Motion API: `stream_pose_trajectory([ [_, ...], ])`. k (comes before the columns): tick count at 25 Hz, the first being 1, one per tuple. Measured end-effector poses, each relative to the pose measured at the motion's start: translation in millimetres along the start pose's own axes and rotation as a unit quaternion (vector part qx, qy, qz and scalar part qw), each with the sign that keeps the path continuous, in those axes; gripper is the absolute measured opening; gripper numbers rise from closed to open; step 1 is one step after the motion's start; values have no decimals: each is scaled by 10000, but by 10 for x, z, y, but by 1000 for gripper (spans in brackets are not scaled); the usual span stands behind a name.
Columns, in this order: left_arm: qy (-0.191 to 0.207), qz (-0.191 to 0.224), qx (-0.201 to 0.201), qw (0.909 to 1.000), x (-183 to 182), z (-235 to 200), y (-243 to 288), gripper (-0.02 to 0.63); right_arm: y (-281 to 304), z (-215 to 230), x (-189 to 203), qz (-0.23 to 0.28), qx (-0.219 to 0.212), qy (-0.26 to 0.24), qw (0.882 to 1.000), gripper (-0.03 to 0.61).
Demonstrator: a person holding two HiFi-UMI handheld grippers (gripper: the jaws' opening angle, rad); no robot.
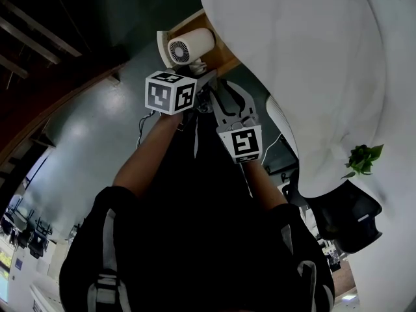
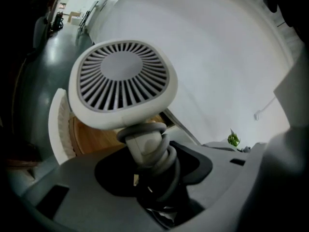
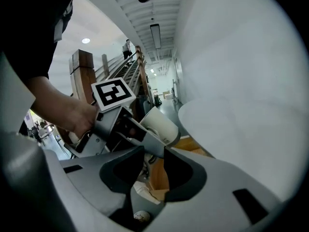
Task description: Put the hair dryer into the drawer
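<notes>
Two grippers meet at an open drawer (image 1: 227,57) that sticks out from under the edge of a big white table (image 1: 305,77). The left gripper (image 1: 198,69) is clamped on the hair dryer (image 1: 192,46). In its own view the jaws close round the handle (image 2: 145,146), which has the grey cord (image 2: 168,164) wound about it. The dryer's round grille (image 2: 120,79) faces that camera. The white dryer hangs over the drawer's wooden bottom (image 2: 91,139), close to the drawer's white front (image 2: 59,129); whether it touches the wood I cannot tell. The right gripper (image 1: 227,93) sits just beside the left one, on the table side, with its jaws apart and gripping nothing. Through the gap its own view shows only the wooden bottom and some small white bits lying lower down. A small green plant (image 1: 363,158) stands at the table's far edge.
</notes>
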State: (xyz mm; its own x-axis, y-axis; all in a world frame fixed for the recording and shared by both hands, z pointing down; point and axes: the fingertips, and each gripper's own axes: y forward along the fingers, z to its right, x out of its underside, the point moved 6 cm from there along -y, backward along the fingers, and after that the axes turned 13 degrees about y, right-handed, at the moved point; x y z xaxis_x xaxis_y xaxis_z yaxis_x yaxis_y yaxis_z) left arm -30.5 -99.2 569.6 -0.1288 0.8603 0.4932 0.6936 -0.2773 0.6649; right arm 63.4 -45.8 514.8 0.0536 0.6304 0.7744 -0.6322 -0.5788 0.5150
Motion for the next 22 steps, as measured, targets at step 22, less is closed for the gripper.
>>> stream_pose_trajectory([
  [22,-276,-263,-123,9992,95,-238,156,207,462,-44,541,-1869,-729,1001,9745,245],
])
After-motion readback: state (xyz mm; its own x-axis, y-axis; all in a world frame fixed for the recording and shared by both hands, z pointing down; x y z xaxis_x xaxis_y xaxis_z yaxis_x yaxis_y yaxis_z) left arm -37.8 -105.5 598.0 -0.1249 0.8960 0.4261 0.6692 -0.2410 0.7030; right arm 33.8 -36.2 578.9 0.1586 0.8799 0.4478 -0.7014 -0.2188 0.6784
